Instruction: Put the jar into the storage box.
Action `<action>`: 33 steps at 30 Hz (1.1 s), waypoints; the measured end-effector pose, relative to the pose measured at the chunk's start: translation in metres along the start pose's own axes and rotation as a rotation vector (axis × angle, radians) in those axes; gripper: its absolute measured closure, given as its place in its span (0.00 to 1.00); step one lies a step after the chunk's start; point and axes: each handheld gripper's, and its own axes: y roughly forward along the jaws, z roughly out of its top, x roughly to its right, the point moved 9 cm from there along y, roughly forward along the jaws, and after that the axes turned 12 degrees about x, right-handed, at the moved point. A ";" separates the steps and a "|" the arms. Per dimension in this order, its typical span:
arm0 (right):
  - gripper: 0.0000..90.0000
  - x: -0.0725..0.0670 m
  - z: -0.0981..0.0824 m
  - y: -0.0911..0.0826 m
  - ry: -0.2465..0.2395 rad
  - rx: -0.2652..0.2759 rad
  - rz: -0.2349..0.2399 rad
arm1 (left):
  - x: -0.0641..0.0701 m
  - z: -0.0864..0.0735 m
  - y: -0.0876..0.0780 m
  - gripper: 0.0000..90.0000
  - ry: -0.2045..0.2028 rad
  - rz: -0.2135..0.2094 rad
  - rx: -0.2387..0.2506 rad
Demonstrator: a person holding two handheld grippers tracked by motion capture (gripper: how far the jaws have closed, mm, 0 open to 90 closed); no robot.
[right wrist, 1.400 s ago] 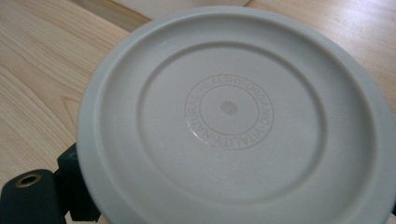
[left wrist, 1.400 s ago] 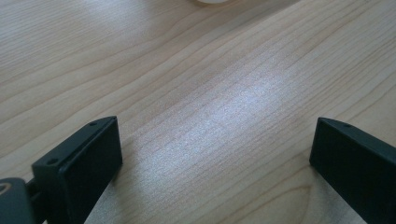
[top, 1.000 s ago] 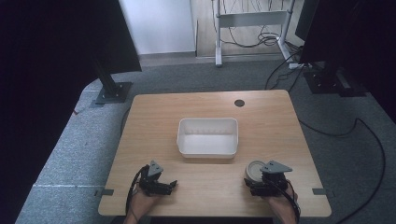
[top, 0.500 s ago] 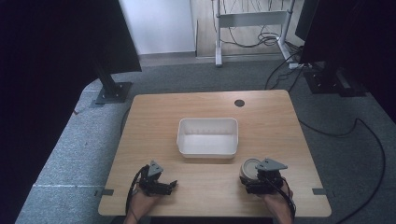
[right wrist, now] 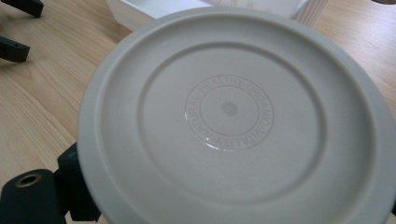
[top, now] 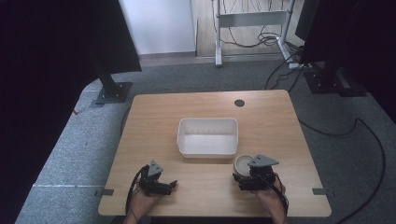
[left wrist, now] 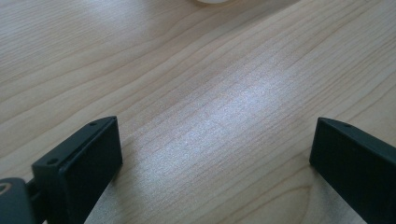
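Note:
A round beige dish (top: 243, 164) sits at the front right of the table, just in front of the white bin (top: 208, 136). My right gripper (top: 250, 179) is shut on it. In the right gripper view the dish's underside (right wrist: 229, 112) faces the camera, stamped with a ring of raised lettering, and one black finger (right wrist: 74, 186) shows under its rim. My left gripper (top: 163, 184) rests at the front left. It is open, and its jaws stand wide apart over bare wood (left wrist: 215, 126).
The bin looks empty, and its corner (right wrist: 140, 11) lies just beyond the dish. The left gripper's jaws (right wrist: 16, 28) show far off in the right gripper view. A dark cable hole (top: 239, 102) marks the table's far side. Monitor stands and cables surround the table.
My right gripper and the dish have shifted a little to the left, toward the bin's front right corner. The left gripper has stayed put.

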 end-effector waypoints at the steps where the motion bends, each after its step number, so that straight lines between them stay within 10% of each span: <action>1: 0.11 -0.001 0.001 0.002 0.001 0.000 0.002 | 0.000 0.000 0.000 0.02 0.000 0.000 0.000; 33: 0.11 -0.029 0.031 0.038 -0.031 0.020 0.066 | 0.000 0.000 0.000 0.02 0.000 0.000 0.000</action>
